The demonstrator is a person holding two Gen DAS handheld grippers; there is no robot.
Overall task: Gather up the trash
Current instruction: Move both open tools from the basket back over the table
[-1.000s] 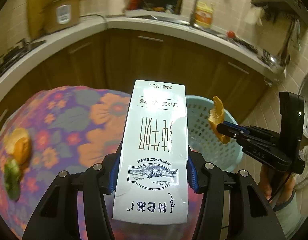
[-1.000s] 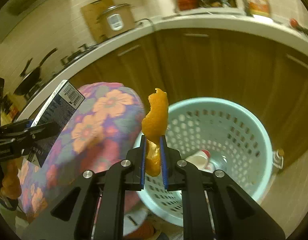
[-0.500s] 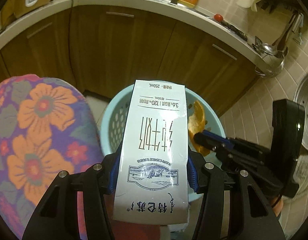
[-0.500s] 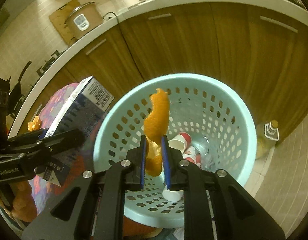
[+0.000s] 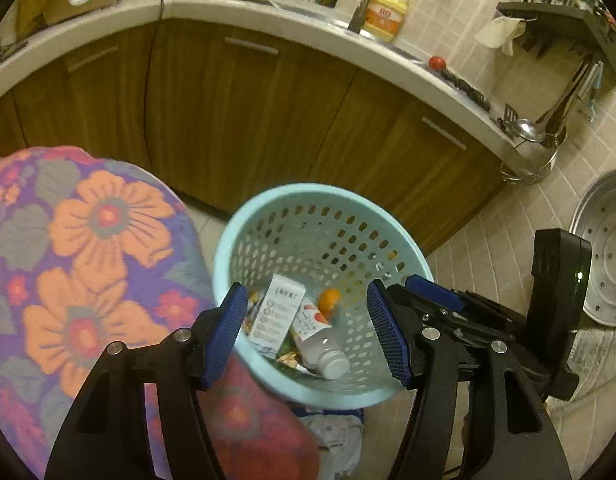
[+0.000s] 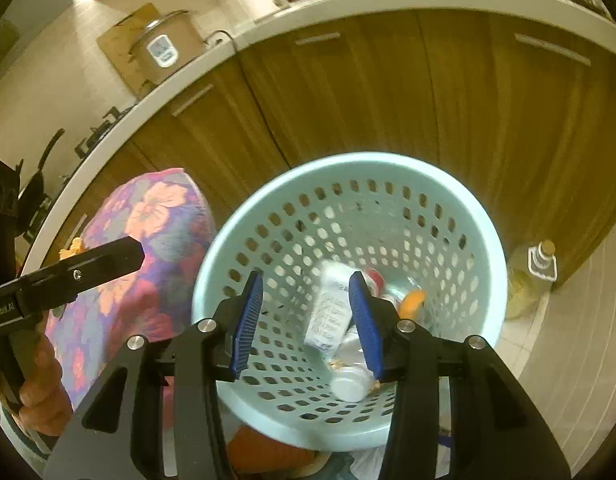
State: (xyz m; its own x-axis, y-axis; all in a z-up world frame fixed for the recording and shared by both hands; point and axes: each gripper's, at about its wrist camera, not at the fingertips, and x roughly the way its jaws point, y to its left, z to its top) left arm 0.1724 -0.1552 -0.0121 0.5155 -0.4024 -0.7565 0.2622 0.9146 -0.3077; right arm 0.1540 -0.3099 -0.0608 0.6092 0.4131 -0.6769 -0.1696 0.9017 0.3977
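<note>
Nearest the lens in the left wrist view, the left gripper [image 5: 312,330] stands with its blue pads apart and widening, nothing pressed between them. Through the gap, lower centre of the frame, lies the white carton [image 5: 277,314] at the bottom of the pale blue basket [image 5: 228,240], clear of both pads. Beside it, to the right, rest a plastic bottle [image 5: 320,340] lying on its side and an orange peel [image 5: 330,300].

In the right wrist view, the right gripper [image 6: 306,322] is likewise parted and opening, holding nothing. The carton [image 6: 328,312] shows blurred between the pads but well below them, inside the basket [image 6: 484,264]; the peel [image 6: 412,300] sits just right of the right-hand pad, also on the basket floor. The bottle [image 6: 350,386] lies lowest in frame.

At the left edge, the left gripper's black finger [image 6: 88,264] crosses in, a hand [image 6: 40,384] below it. The floral tablecloth [image 5: 88,240] fills the left of both views, against the basket's rim. Behind, brown cabinets [image 5: 248,112] under a white counter [image 5: 388,56] span the upper frame. An oil bottle [image 6: 534,276] stands on the floor at right.
</note>
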